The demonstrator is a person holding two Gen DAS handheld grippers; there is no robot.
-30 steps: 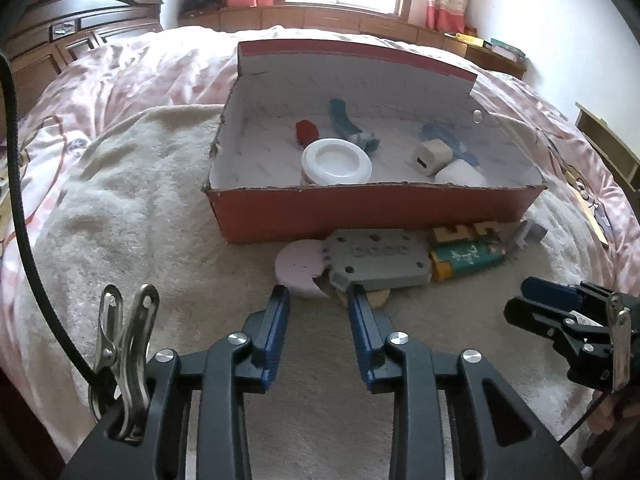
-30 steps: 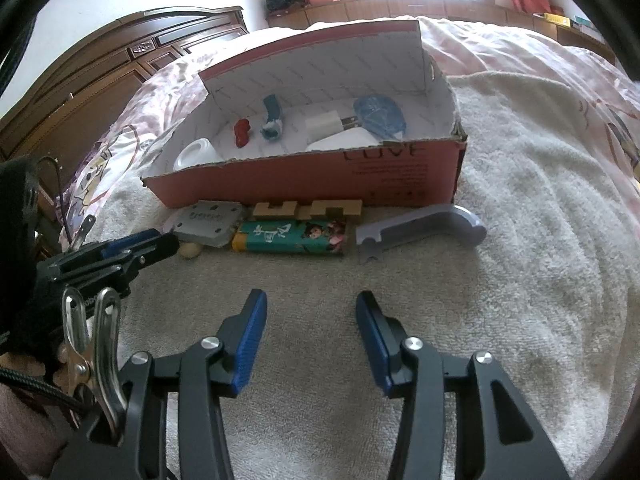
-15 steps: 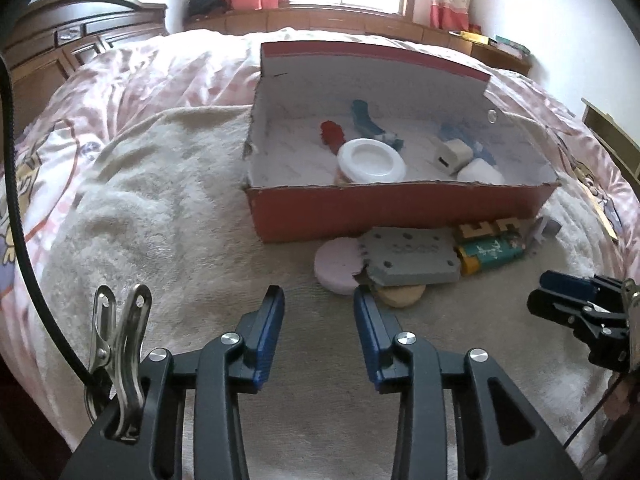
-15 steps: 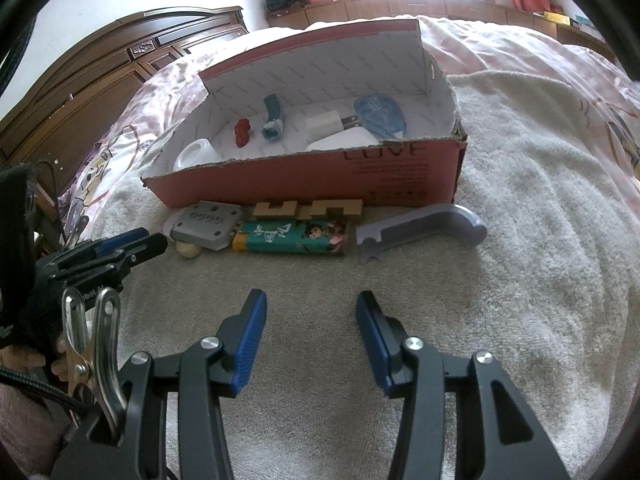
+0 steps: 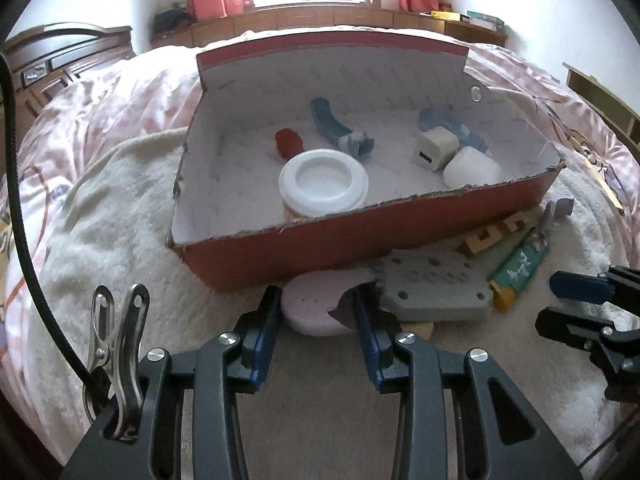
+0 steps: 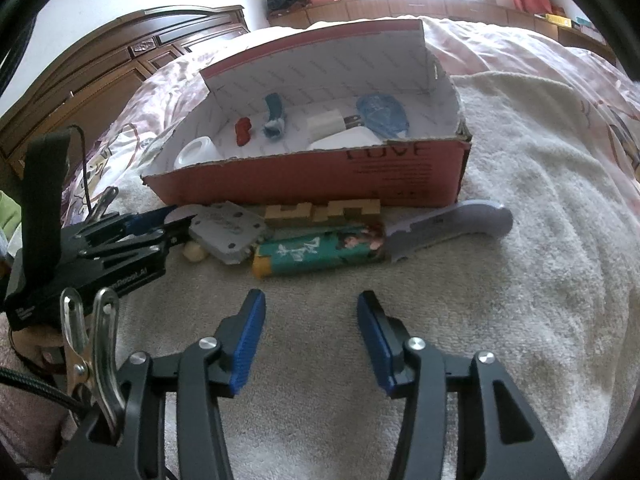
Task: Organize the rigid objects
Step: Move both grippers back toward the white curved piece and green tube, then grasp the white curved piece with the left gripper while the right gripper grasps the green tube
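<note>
Count: one red cardboard box [image 5: 304, 248] on the bed; six items inside it: one white-lidded jar [image 5: 323, 181], one red piece [image 5: 289, 142], one teal curved piece [image 5: 330, 124], one white charger cube [image 5: 435, 148], one white block [image 5: 471, 168], one blue flat piece [image 6: 381, 113].

Outside along the box front, six: one pink disc [image 5: 316, 304], one grey plate with holes [image 5: 436, 288], one cream round piece [image 6: 195, 251] partly under the plate, one wooden puzzle block [image 6: 320, 211], one green printed tube [image 6: 320, 250], one lavender curved handle [image 6: 452, 226].

Two grippers in view: left [image 5: 316, 308], right [image 6: 310, 312]; two blue fingers [image 6: 250, 340] each; one metal clip [image 5: 116, 344] per gripper.
</note>
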